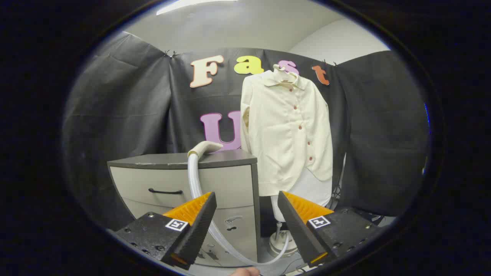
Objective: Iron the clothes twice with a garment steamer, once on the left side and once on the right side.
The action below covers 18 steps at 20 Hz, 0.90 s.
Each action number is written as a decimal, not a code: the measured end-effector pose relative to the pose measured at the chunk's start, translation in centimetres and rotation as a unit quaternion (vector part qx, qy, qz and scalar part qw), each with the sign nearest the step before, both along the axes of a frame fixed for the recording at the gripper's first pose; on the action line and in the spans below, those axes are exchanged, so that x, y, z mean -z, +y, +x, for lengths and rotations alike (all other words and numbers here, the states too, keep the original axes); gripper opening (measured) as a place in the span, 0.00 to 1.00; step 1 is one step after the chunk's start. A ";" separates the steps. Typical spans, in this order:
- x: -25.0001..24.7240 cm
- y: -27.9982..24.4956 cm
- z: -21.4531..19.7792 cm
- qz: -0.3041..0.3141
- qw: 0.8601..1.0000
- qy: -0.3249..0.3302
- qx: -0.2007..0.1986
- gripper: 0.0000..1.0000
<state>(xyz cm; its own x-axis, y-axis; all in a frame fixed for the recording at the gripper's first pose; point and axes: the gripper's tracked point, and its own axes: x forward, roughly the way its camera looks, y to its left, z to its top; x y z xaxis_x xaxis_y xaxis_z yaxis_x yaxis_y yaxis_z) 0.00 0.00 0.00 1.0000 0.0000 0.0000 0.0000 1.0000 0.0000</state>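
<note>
A cream button-up shirt (289,126) hangs on a hanger against the booth's black wall, over a white mannequin stand (282,239). The garment steamer's head (205,147) lies on top of a grey drawer cabinet (184,180), left of the shirt. Its white ribbed hose (195,184) drops down the cabinet's front and curves along the floor toward the stand. My gripper (247,199) is open, well short of both, with nothing between its fingers. The cabinet's right corner and the shirt's hem sit beyond the gap.
The cabinet has a black handle (165,191) on its upper drawer. Dark cables (356,212) lie on the floor right of the stand. A fingertip (245,271) shows below the fingers.
</note>
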 end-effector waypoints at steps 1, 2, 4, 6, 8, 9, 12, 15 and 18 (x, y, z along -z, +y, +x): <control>0.0 0.1 0.0 0.000 1.000 0.002 -0.001 0.98; 0.2 0.3 0.0 0.002 1.000 0.006 -0.003 0.98; -0.2 0.9 0.0 0.013 1.000 0.003 -0.012 0.98; -0.4 1.4 -0.1 0.018 1.000 0.001 -0.017 0.98; -0.4 1.5 -0.1 0.017 1.000 0.004 -0.018 0.98; -0.3 1.6 -0.1 0.016 1.000 0.008 -0.018 0.98; -0.3 1.8 0.0 0.013 1.000 0.011 -0.021 0.98; -1.0 2.1 0.2 0.014 1.000 0.008 -0.021 0.98; -1.5 2.5 0.5 0.011 1.000 0.008 -0.020 0.98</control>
<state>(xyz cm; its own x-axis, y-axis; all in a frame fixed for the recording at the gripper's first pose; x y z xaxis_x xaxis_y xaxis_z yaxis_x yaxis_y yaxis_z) 0.50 2.54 1.53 0.9991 0.0393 -0.0166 -0.0389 0.9990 0.0219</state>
